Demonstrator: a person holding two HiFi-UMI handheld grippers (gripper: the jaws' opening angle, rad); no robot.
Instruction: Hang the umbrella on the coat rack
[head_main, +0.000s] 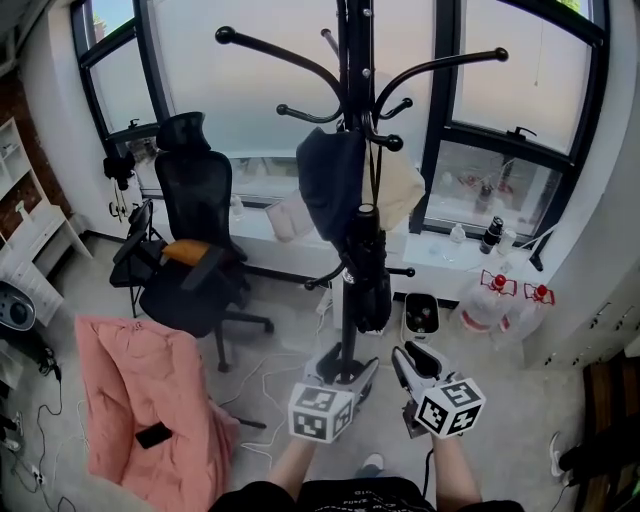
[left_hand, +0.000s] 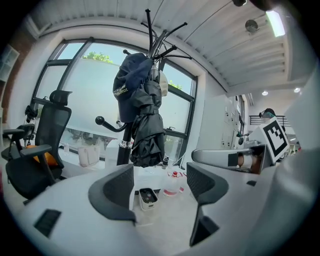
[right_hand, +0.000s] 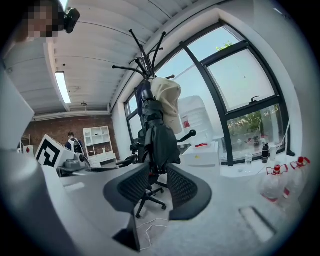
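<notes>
Head view: a tall black metal coat rack with curved, knob-tipped arms (head_main: 352, 60) stands dead ahead of both grippers, beyond their tips. A black mesh office chair (head_main: 195, 230) sits well off the left gripper's outer side, out of the way.

- The folded black fabric umbrella (head_main: 368, 270) hangs upright against the pole, above and ahead of the gap between the two grippers, under a dark navy cap (head_main: 330, 180). Its attachment is hidden, so I cannot tell whether it hangs by strap or handle.
- Left gripper (head_main: 345, 368): released, jaws wide apart with only floor showing between them. In its own view the umbrella (left_hand: 147, 125) is above the jaw line, well apart.
- Right gripper (head_main: 418, 358): released, with a narrower gap and nothing in it. The umbrella (right_hand: 162, 135) is past the tips, not touching.

Judgement: the hanging looks done, and the step in hand is getting clear.

- Draw both grippers straight back, level, with the jaws kept parted.
- Don't sweep sideways. A low knob-tipped peg (head_main: 405, 272) sits just ahead of the right gripper, and a knock there could rock the pole.
- Watch the umbrella for swing or slip before turning away.
- If it sags, re-seat it from below, not by the fabric.
</notes>
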